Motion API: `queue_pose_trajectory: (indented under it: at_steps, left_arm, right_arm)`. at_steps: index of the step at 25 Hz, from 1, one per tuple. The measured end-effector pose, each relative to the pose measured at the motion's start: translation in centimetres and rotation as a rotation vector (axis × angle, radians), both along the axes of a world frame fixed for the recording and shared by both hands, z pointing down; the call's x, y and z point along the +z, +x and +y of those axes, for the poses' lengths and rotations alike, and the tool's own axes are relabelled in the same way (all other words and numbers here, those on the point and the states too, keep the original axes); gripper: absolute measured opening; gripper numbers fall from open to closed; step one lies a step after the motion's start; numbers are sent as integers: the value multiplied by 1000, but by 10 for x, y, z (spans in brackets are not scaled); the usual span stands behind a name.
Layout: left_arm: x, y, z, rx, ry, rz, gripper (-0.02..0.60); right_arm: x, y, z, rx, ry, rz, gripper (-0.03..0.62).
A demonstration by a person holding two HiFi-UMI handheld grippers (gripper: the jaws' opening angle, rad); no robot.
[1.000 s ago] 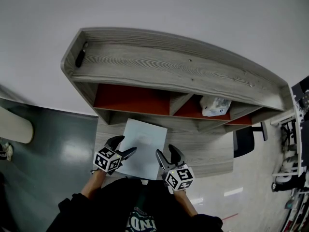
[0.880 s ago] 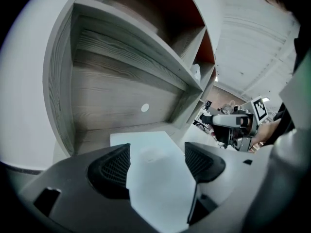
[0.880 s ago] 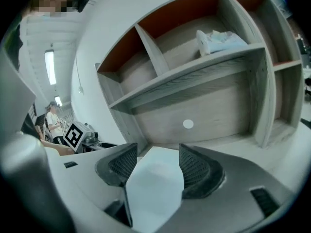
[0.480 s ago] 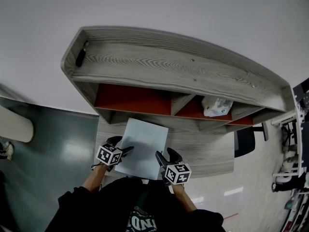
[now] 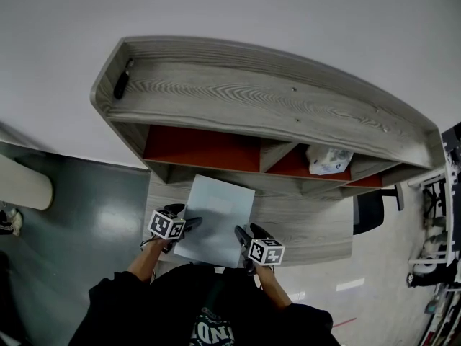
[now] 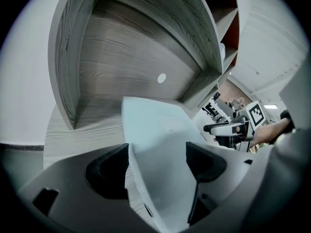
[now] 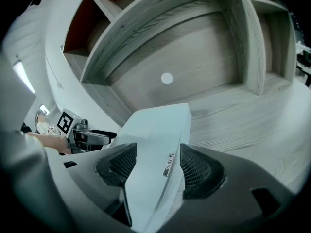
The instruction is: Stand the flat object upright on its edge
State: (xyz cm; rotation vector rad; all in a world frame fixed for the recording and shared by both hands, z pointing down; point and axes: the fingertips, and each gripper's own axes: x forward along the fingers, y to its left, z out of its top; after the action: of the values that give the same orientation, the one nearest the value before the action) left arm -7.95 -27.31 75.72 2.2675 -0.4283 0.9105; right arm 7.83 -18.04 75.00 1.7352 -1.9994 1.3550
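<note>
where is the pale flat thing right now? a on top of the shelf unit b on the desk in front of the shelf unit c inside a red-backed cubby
b, the pale flat object lies on the desk, in front of the shelf unit.

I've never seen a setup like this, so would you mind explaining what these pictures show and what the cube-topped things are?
A person holds a tool in each hand: the left tongs and right tongs, each carrying a cube of square markers. The head view comes from a camera on the person's head, looking down. The two gripper views come from cameras riding on the tools, looking along their jaws. On the wooden desk, below a shelf unit, lies a pale flat object. Both tongs have jaws apart with part of it between them; the left jaws have just been opening. Nothing looks gripped yet.
</note>
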Motion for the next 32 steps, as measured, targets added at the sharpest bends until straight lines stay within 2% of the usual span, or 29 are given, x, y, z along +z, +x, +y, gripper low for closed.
queue_pose_trajectory:
  at_steps: [7, 13, 27, 32]
  left_arm:
    - [22, -3, 4, -5, -89, -30, 357]
    - [29, -2, 7, -6, -150, -11, 359]
    - [39, 3, 7, 13, -250, 5, 370]
    - [42, 4, 7, 10, -279, 9, 374]
  right_arm:
    - [23, 7, 0, 88, -92, -192, 255]
    - [35, 3, -2, 80, -134, -277, 256]
    - [52, 0, -4, 55, -196, -360, 256]
    - [56, -1, -4, 44, -223, -421, 264]
